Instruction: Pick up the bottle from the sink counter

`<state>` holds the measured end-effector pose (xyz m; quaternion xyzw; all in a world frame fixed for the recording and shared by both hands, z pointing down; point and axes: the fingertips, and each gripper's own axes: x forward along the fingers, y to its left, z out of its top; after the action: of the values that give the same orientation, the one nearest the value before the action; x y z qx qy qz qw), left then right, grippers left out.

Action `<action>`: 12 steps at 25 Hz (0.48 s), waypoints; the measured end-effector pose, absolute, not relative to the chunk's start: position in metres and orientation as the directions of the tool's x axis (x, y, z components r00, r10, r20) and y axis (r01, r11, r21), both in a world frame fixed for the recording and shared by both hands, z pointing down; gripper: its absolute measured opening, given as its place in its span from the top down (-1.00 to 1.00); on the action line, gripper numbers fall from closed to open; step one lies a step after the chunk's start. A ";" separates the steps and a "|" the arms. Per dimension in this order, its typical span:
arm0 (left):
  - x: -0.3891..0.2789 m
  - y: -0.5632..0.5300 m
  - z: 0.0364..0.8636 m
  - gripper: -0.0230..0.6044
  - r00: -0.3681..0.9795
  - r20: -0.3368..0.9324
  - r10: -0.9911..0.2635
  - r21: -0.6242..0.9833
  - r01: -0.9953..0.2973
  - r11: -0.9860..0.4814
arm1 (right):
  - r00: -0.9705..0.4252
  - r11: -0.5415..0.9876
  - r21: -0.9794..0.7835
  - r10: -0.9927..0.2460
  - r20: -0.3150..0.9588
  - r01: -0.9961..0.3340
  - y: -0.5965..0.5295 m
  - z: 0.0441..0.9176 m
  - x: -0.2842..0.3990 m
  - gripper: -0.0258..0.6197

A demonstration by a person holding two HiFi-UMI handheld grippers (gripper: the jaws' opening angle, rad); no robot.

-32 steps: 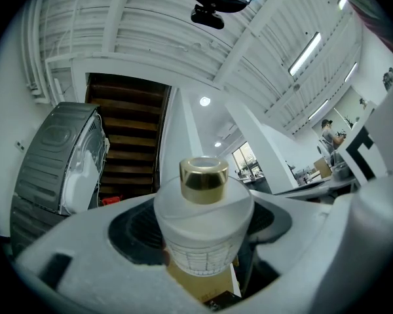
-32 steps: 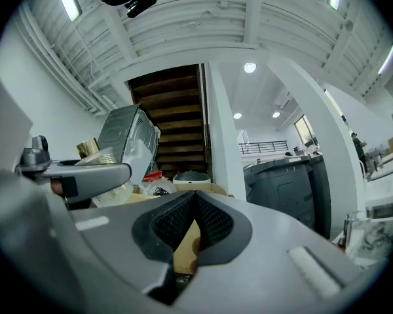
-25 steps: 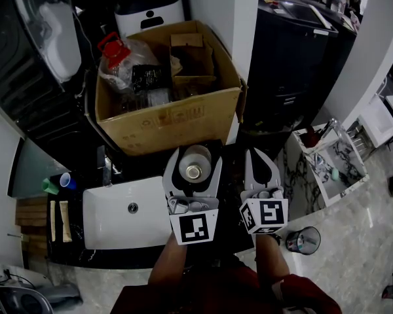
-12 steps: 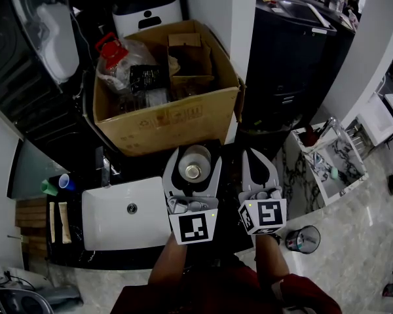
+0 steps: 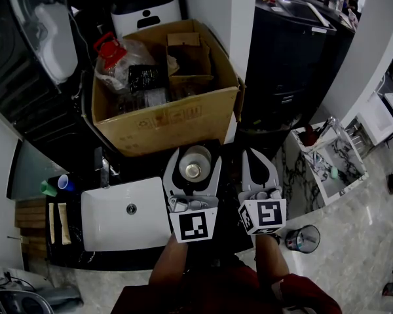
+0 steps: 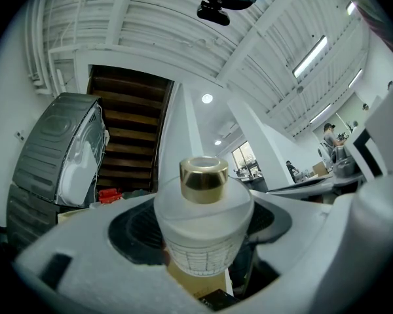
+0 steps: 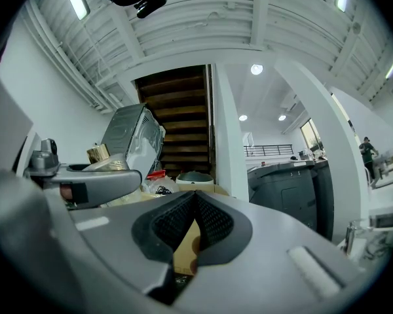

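Note:
A frosted white bottle (image 5: 194,162) with a gold cap (image 6: 204,175) stands upright between the jaws of my left gripper (image 5: 194,152), held above the dark sink counter (image 5: 226,205). In the left gripper view the bottle (image 6: 203,237) fills the gap and both pads press its sides, so my left gripper (image 6: 203,224) is shut on it. My right gripper (image 5: 259,156) hangs just to its right, shut and with nothing in it. In the right gripper view its pads meet (image 7: 195,198), and the bottle's gold cap (image 7: 98,153) shows at the left.
A white sink basin (image 5: 124,211) with a faucet (image 5: 103,169) lies left of the grippers, and two small cups (image 5: 56,184) stand further left. Behind stands an open cardboard box (image 5: 167,120) holding a red-capped jug (image 5: 111,51). A dark cabinet (image 5: 291,51) is at the right, and a small bin (image 5: 303,239) stands on the floor.
Both grippers keep their places, and the bottle stays in the left one. The head view has drifted very slightly.

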<state>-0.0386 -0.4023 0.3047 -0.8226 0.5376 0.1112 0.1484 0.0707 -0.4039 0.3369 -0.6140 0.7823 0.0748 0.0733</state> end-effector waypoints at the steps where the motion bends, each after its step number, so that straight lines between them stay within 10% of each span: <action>1: -0.038 -0.403 0.305 -0.14 0.396 -0.343 -0.852 -0.120 -0.918 -0.379 | -0.235 0.234 0.028 -0.950 -0.206 -0.972 -0.404 0.337 0.071 0.92; 12: -0.035 -0.405 0.307 -0.14 0.405 -0.335 -0.851 -0.132 -0.914 -0.383 | -0.230 0.229 0.030 -0.951 -0.209 -0.973 -0.406 0.336 0.074 0.92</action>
<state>-0.0346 -0.4050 0.3069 -0.8247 0.5350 0.1066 0.1492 0.0738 -0.4059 0.3364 -0.6163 0.7804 0.0768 0.0730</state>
